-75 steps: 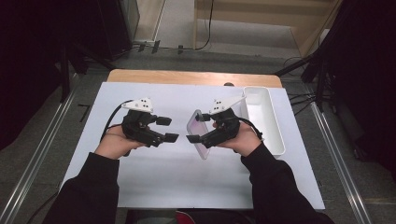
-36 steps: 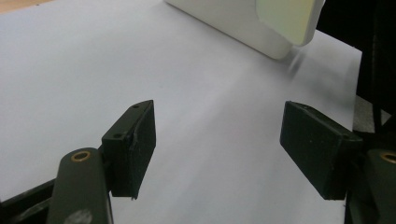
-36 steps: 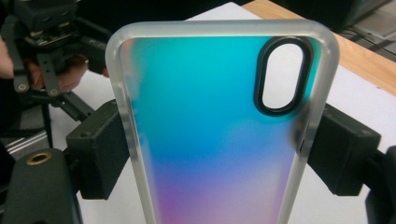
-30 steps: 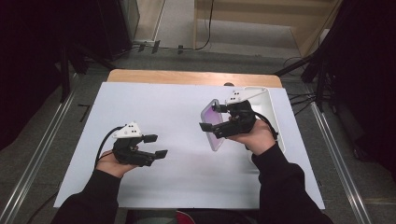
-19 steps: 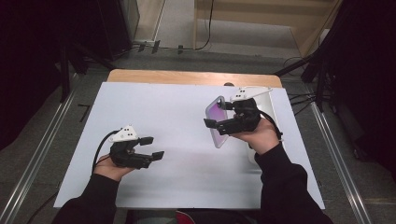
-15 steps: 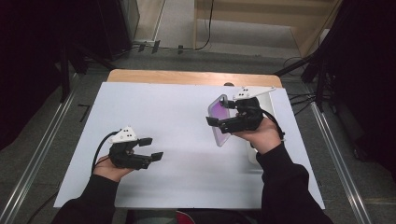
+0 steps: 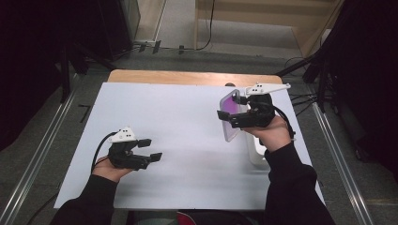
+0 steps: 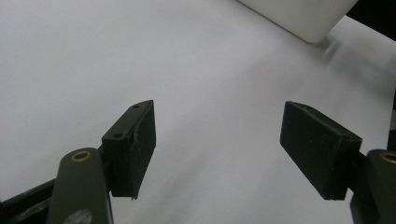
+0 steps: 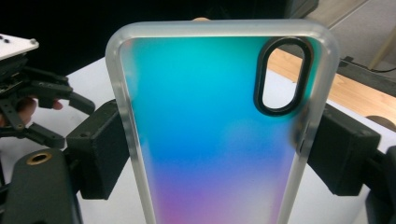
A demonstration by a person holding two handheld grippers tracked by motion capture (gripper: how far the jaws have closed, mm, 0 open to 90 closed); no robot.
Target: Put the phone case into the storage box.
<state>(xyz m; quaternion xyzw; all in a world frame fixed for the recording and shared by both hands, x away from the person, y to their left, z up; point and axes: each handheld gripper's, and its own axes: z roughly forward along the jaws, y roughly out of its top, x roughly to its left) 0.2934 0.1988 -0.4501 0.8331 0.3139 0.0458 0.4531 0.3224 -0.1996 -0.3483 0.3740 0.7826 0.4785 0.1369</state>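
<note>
Lighting and picture quality: bright sheet, dark surround.

High view: white table sheet (image 7: 187,122) evenly lit from above, room edges near black; soft short shadows under both hands; slightly grainy, mild softness. Left gripper view: sheet pale grey-white, diffuse shadow between jaws; white tray (image 8: 299,14) corner blurred, its shadow smeared. Right gripper view: phone case (image 9: 215,126) sharp, glowing blue to violet, faint sheen mid-panel; background dim and out of focus.
</note>
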